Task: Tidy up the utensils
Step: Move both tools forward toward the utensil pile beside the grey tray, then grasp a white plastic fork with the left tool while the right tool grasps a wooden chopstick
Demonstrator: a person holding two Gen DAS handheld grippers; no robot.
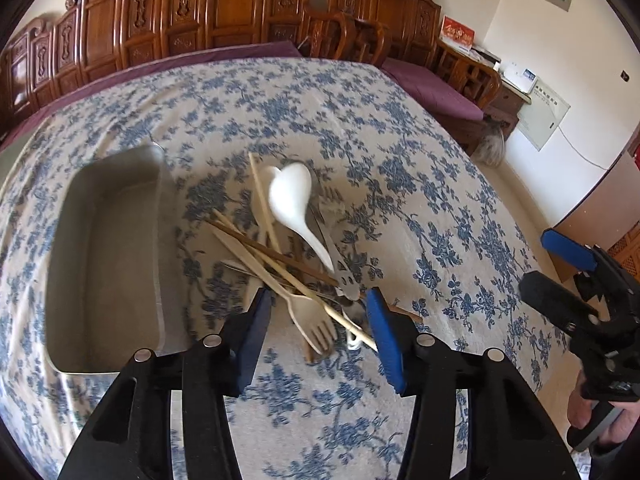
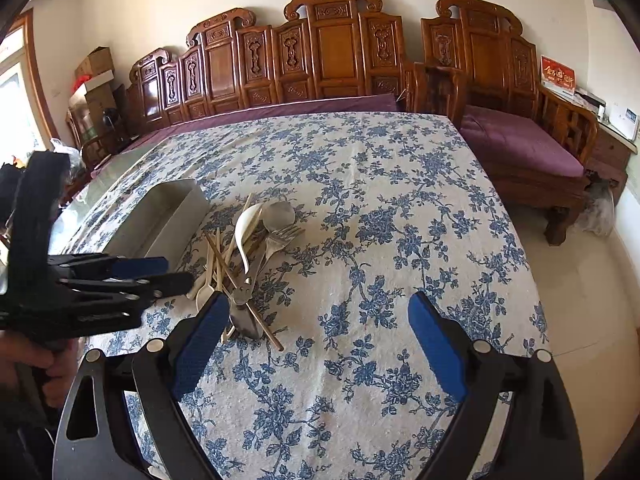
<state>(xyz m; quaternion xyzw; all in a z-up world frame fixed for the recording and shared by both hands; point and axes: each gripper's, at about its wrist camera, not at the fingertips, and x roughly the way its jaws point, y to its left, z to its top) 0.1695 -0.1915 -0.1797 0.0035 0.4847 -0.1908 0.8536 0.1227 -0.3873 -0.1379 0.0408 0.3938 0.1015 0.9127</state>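
A pile of utensils lies on the floral cloth: a white ceramic spoon, a cream plastic fork, wooden chopsticks and metal cutlery. An empty metal tray sits just left of the pile. My left gripper is open, its blue pads either side of the fork's head at the near end of the pile. My right gripper is open and empty, just right of the pile. The tray and the left gripper show in the right wrist view.
The table is covered by a blue floral cloth. Carved wooden benches with purple cushions stand behind and to the right. The right gripper appears at the right edge of the left wrist view.
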